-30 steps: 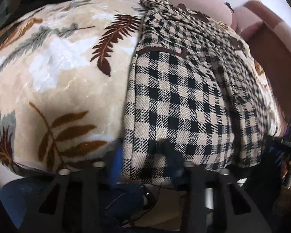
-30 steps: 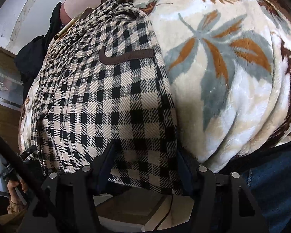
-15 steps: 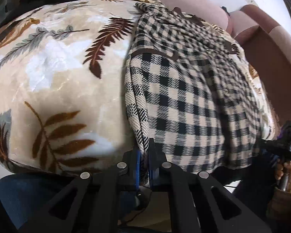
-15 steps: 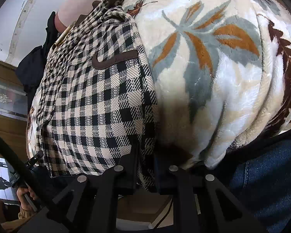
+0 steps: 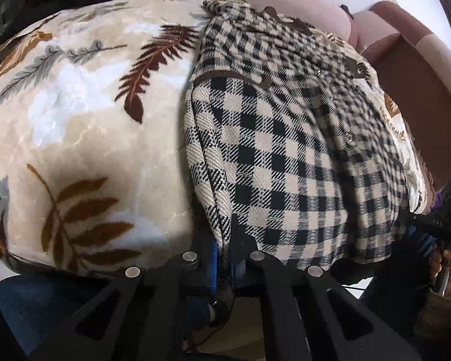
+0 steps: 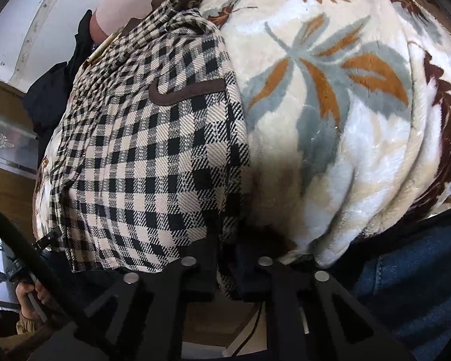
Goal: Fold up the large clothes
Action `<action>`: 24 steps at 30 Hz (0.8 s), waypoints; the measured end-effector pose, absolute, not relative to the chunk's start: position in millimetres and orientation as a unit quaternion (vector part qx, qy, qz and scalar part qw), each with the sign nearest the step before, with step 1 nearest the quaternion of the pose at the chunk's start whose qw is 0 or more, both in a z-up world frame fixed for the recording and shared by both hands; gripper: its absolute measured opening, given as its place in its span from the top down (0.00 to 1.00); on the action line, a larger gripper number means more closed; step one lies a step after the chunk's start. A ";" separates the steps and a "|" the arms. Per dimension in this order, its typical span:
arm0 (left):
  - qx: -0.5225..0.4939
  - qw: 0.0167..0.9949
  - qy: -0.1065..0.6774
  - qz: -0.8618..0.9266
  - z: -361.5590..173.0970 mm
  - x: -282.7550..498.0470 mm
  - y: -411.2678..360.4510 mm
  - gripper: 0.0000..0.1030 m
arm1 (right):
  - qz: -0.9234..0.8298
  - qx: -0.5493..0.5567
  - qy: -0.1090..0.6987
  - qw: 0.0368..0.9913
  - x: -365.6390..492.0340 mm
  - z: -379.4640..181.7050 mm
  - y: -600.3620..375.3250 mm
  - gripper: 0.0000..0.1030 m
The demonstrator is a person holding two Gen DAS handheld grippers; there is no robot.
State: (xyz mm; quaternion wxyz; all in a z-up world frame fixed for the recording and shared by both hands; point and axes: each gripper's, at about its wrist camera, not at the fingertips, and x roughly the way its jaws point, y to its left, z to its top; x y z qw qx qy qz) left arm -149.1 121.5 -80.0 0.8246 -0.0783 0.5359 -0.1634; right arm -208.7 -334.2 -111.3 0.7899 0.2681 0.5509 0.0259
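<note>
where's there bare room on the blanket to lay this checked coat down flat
The leaf-print blanket lies bare left of the checked coat in the left wrist view, and right of it in the right wrist view. It is crowded at the near hem, where both grippers clamp.

At the bottom centre of each wrist view, the black two-finger left gripper (image 5: 224, 258) and black two-finger right gripper (image 6: 227, 266) are being held pinched together, angled downward; a hand (image 5: 446, 266) is being glimpsed at lower right.
</note>
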 end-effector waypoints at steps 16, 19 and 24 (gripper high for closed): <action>-0.190 0.831 0.466 -0.237 -7.4 -131.1 136.8 0.95 | 0.094 0.299 0.475 0.822 -189.8 -32.3 -335.8 0.92; -0.197 0.832 0.460 -0.239 -1.5 -121.6 136.3 0.95 | 0.099 0.311 0.461 0.825 -179.9 -23.7 -341.0 0.92; -0.211 0.834 0.450 -0.241 7.0 -105.7 138.4 0.95 | 0.100 0.335 0.437 0.829 -164.6 -14.4 -351.8 0.92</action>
